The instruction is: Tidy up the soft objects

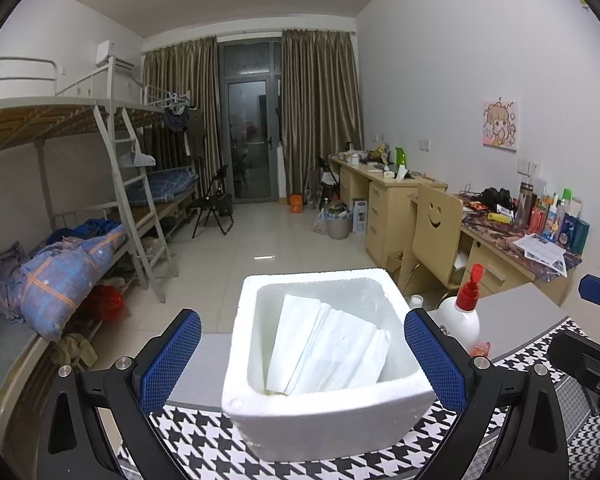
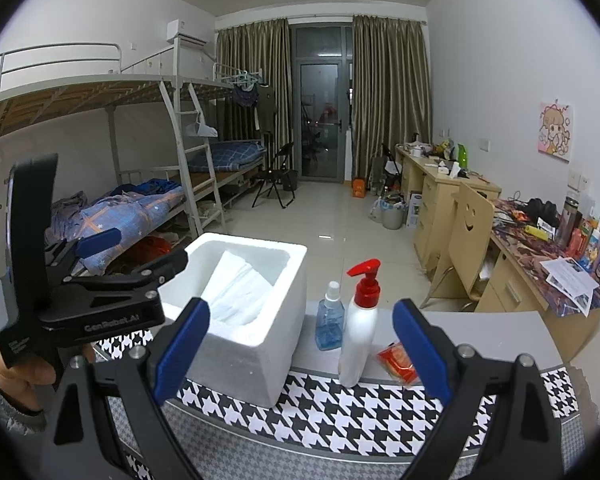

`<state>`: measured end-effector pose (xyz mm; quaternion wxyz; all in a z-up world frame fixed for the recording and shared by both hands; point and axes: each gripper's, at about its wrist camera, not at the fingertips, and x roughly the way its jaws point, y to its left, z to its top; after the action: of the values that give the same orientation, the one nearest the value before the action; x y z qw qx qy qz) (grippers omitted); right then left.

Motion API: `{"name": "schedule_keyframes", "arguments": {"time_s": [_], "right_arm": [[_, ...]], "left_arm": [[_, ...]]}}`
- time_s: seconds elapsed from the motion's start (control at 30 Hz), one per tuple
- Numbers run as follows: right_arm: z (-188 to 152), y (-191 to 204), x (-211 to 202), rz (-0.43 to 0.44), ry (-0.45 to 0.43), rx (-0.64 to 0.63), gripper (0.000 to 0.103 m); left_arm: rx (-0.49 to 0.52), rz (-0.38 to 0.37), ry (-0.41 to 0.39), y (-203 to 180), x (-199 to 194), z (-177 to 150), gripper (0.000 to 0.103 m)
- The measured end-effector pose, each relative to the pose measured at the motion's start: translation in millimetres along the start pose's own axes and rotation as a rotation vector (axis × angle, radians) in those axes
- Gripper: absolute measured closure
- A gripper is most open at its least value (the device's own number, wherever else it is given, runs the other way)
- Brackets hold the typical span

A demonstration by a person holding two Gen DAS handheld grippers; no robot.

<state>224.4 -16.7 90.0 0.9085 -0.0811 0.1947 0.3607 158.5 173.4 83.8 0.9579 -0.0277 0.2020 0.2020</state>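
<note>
1. Left gripper (image 1: 302, 348): jaws spread wide, nothing between the blue pads; fingers flank the foam box, one on each side, not visibly touching its walls; in the right wrist view the same gripper (image 2: 134, 248) sits at the box's left rim, held by a hand (image 2: 16, 376).
2. Right gripper (image 2: 302, 344): released, pads far apart and empty; hovers over the houndstooth cloth (image 2: 340, 416), aimed at the gap between box and bottles.
3. White foam box (image 1: 324, 412) stands upright on the cloth at the table's near-left part; folded white soft sheets (image 1: 328, 348) lie inside it, leaning against the back wall, top edge below the rim.
4. Right of the box, apart from it: white pump bottle with red top (image 2: 358, 332), on the edge of the cloth; blue spray bottle (image 2: 331, 324) just behind-left of it; red packet (image 2: 398, 362) lying flat just to the right of the pump bottle.
5. Grey table (image 2: 480, 334) extends beyond the cloth.
6. Far: wooden chair with smiley cutout (image 1: 436, 232), cluttered desks (image 1: 500, 248), bunk beds (image 1: 80, 152), curtained balcony door (image 1: 252, 132).
</note>
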Motion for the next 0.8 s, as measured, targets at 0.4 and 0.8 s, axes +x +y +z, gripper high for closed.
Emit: {"name": "schedule_keyframes", "arguments": {"time_s": [0.4,0.8], "right_arm": [[-5.7,7.7,-27.0,0.000,-0.028,-0.006,0.008],[-15.3,13.6,-52.1,-0.004,-0.049,-0.008,0.008]], "left_arm": [[0.000,0.010,-0.025,-1.9,-39.5,-9.2,0.001],[0.007,-0.002,-0.049,-6.2,-76.9,-20.9,0.001]]}}
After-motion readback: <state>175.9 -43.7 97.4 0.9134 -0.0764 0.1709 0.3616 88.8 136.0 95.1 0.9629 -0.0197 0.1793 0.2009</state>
